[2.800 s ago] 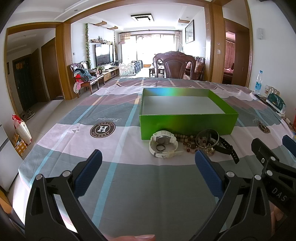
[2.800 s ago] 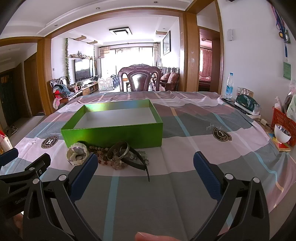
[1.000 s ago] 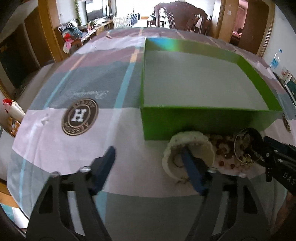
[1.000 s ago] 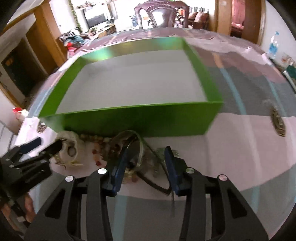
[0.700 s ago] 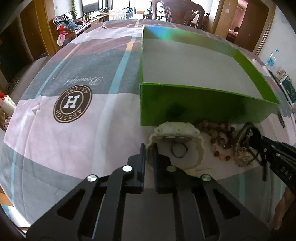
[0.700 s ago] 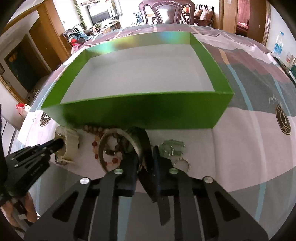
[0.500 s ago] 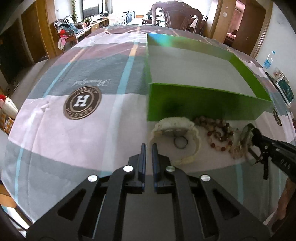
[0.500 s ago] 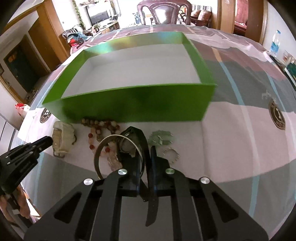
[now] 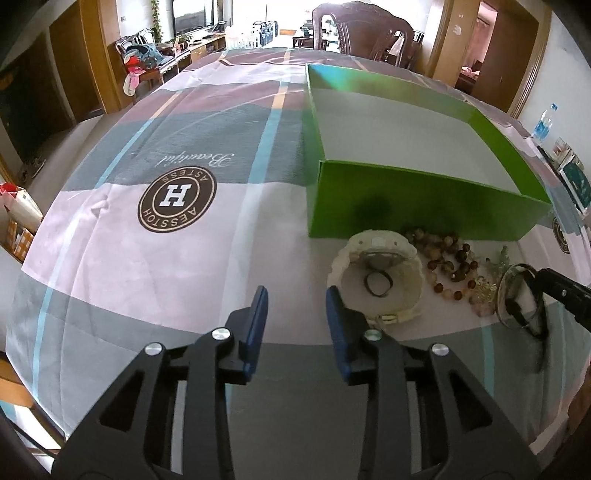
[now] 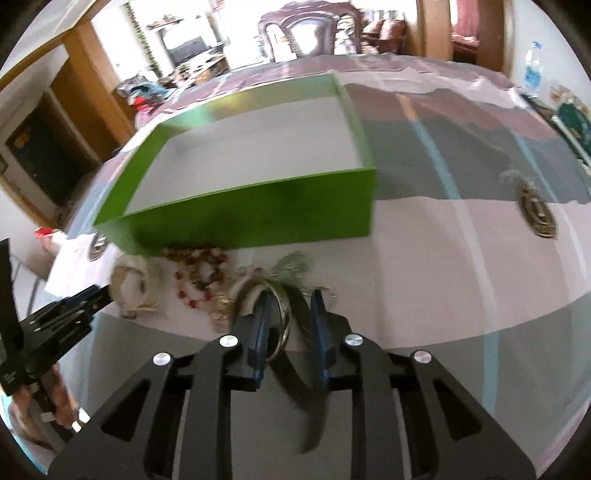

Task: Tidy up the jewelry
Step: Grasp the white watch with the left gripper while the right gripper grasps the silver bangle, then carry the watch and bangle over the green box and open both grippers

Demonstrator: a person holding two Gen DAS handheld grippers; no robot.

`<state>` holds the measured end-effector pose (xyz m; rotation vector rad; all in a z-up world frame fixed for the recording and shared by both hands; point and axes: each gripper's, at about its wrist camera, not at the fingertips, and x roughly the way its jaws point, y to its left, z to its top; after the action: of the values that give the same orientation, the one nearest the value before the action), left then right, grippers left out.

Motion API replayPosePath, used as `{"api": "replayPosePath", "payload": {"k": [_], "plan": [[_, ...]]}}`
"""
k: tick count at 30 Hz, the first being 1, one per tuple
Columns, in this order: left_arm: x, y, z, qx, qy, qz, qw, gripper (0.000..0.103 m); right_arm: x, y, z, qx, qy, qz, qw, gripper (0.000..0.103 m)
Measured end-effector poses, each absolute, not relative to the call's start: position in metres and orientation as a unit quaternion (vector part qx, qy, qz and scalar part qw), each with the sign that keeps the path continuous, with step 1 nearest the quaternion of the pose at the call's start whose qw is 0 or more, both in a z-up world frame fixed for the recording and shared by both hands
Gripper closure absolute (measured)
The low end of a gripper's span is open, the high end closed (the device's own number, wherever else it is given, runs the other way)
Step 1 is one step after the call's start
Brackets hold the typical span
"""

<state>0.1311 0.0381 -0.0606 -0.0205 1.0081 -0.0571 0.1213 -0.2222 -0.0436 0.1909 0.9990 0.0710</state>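
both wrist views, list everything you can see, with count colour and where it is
box: 1, green with white inside, nothing in it, on the cloth
tablecloth: 1, pink, grey and blue stripes with brown logos, covers the table
watch: 1, cream, just in front of the box
bead bracelet: 1, brown and red, right of the watch
metal bangle: 1, silver, at the right gripper's fingers
black strap: 1, runs between the right gripper's fingers
water bottle: 1, clear, far right edge
chair: 1, dark wood, beyond the table
left hand-held gripper: open, nothing held
right hand-held gripper: narrow gap, grip unclear
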Motion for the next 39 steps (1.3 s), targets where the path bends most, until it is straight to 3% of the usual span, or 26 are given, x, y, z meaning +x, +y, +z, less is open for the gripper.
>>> {"api": "replayPosePath", "payload": {"k": [9, 11, 15, 28, 30, 32, 35, 39], "plan": [[0.133, 0.039, -0.052, -0.018, 0.47, -0.024, 0.882, 0.054, 0.118, -0.214, -0.054, 0.063, 0.489, 0.03, 0.87, 0.081], [0.133, 0.037, -0.05, -0.014, 0.468, -0.028, 0.883, 0.054, 0.118, -0.211, -0.056, 0.05, 0.486, 0.025, 0.872, 0.082], [0.131, 0.033, -0.048, -0.011, 0.465, -0.034, 0.884, 0.054, 0.116, -0.203, -0.054, 0.026, 0.475, 0.027, 0.879, 0.096], [0.129, 0.017, -0.042, 0.004, 0.461, -0.062, 0.885, 0.051, 0.116, -0.206, -0.039, 0.032, 0.455, 0.03, 0.889, 0.096], [0.135, 0.011, -0.051, 0.008, 0.473, -0.07, 0.878, 0.057, 0.117, -0.205, -0.041, 0.034, 0.458, 0.03, 0.888, 0.096], [0.143, 0.007, -0.064, 0.006, 0.495, -0.076, 0.866, 0.082, 0.116, -0.203, -0.043, 0.034, 0.461, 0.032, 0.886, 0.096], [0.149, 0.007, -0.074, 0.003, 0.503, -0.073, 0.861, 0.092, 0.114, -0.2, -0.046, 0.032, 0.463, 0.035, 0.885, 0.096], [0.145, 0.009, -0.063, -0.014, 0.489, -0.087, 0.868, 0.096, 0.115, -0.202, -0.042, 0.036, 0.455, 0.035, 0.889, 0.096]]}}
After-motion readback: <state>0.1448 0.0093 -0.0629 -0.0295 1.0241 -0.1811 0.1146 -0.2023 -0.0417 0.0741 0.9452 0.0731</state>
